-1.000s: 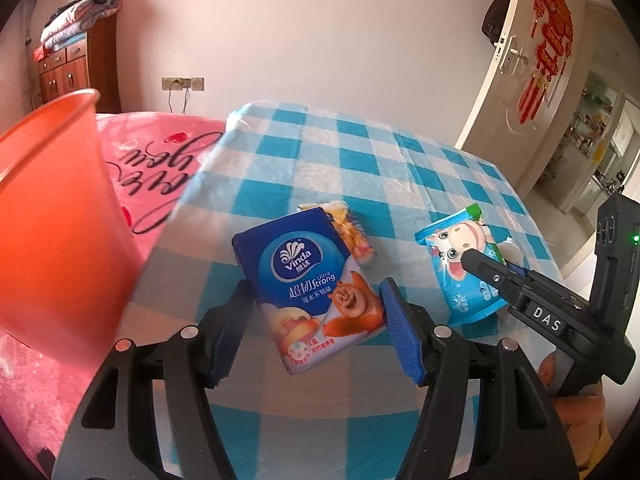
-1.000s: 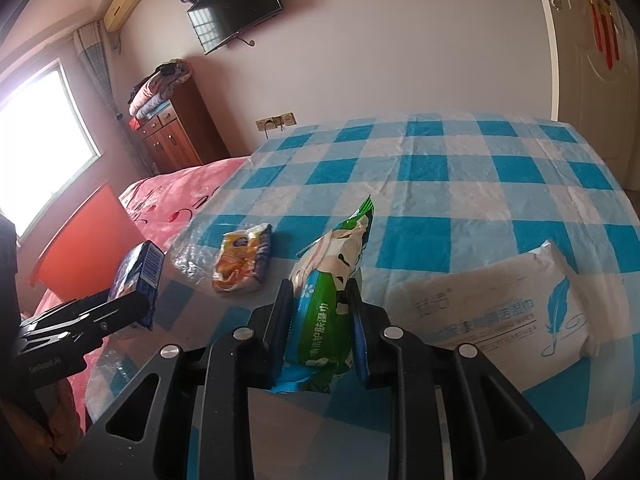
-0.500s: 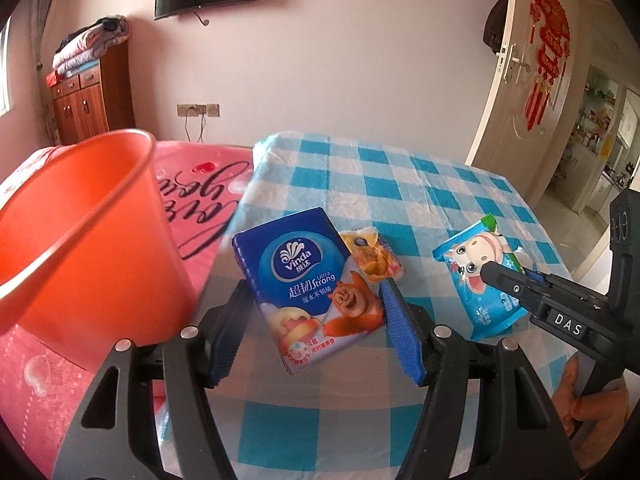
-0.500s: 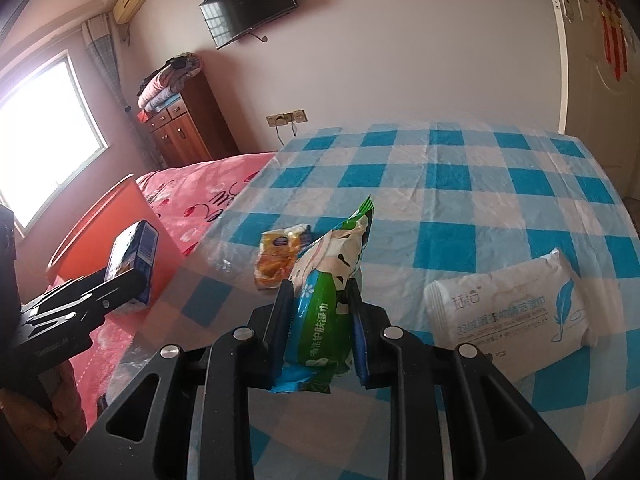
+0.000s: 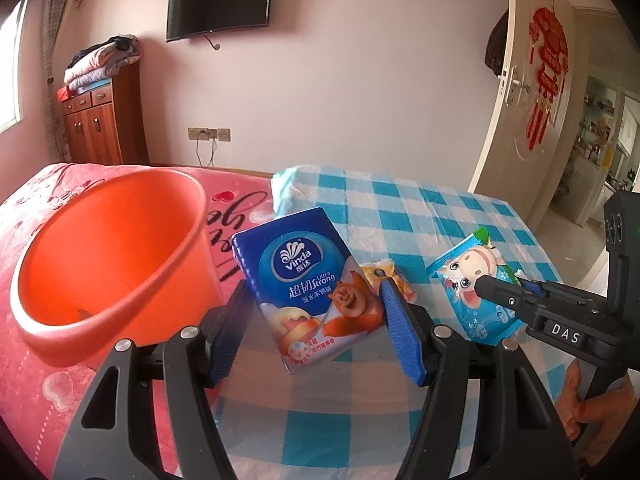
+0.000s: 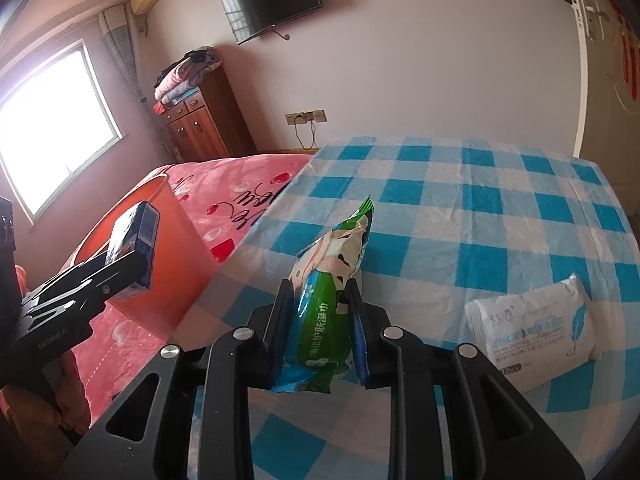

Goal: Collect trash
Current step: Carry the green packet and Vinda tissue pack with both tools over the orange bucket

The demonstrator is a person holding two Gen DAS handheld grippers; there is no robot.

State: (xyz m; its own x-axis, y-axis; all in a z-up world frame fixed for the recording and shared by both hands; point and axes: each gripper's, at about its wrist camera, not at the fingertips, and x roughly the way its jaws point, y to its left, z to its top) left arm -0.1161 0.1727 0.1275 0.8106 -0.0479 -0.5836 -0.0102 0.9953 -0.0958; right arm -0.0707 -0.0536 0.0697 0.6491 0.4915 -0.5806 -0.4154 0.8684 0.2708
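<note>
Four trash packets (image 5: 308, 286), one bucket (image 5: 108, 248)

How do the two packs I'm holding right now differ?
The Vinda tissue pack in the left gripper is dark blue, flat and boxy; the wet-wipe pack in the right gripper is green and light blue, soft and crinkled. The tissue pack hangs beside the orange bin; the wet-wipe pack is over the checked tablecloth. Both are clamped and lifted.

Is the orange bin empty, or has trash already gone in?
Nearly empty: the orange bin shows bare walls, with only one small dark thing at the bottom, too small to identify. The blue tissue pack remains outside, in the left claw.
</note>
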